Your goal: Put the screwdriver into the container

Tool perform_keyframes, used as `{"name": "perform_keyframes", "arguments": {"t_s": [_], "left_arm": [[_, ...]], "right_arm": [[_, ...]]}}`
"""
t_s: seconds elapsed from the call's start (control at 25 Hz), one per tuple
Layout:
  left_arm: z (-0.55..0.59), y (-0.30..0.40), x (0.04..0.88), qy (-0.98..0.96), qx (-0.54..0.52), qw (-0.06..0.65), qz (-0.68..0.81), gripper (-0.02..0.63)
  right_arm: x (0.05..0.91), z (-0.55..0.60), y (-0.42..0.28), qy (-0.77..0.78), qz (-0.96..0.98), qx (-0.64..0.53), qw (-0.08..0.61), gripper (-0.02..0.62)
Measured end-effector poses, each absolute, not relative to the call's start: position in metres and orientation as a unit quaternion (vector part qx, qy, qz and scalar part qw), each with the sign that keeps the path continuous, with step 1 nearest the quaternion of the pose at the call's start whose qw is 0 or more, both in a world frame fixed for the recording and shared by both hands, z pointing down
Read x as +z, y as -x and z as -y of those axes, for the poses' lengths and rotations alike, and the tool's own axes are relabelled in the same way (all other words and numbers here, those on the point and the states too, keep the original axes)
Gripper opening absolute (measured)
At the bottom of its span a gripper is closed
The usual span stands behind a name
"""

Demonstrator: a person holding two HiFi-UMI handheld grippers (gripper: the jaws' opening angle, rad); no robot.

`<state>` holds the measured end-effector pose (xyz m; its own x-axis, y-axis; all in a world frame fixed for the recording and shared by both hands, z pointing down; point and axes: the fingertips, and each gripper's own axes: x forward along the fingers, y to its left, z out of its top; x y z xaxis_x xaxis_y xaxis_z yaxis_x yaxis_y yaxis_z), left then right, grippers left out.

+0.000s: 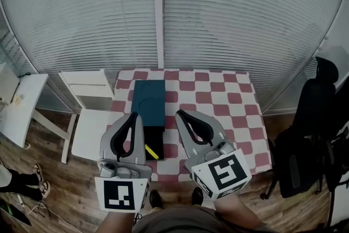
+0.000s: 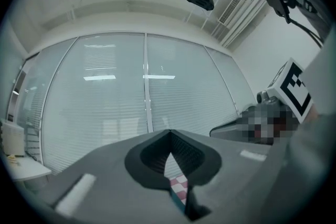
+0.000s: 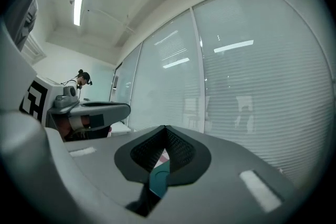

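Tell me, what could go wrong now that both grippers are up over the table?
The yellow screwdriver lies in the open black part of the container, near the front edge of the table; a gripper coming down carelessly might knock it out. The left gripper and right gripper, jaws shut and empty, hang close together and could bump each other.

Table (image 1: pixel 229 101) right side bare; container (image 1: pixel 149 102) left.

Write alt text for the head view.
The left gripper and right gripper, both shut and empty, are held side by side over a checked table. Between them lies a teal and black container with a yellow screwdriver in its black part. A white chair stands left, a black office chair right.
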<state>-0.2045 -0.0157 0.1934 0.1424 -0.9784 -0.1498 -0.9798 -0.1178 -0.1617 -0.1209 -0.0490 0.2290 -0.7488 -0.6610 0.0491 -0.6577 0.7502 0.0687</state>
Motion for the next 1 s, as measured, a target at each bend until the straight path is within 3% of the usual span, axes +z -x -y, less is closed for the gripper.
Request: {"name": "perform_keyframes", "arguments": {"t_s": [0.4, 1.0], "left_arm": [[0.020, 0.186, 0.188, 0.742, -0.004, 0.130, -0.657, 0.000], [0.019, 0.181, 0.184, 0.742, -0.005, 0.137, -0.656, 0.000]], "right_arm": [[0.221, 0.062, 0.080, -0.383, 0.922, -0.044, 0.025, 0.024], [0.216, 0.054, 0.073, -0.388, 0.920, -0.049, 0.016, 0.023]]}}
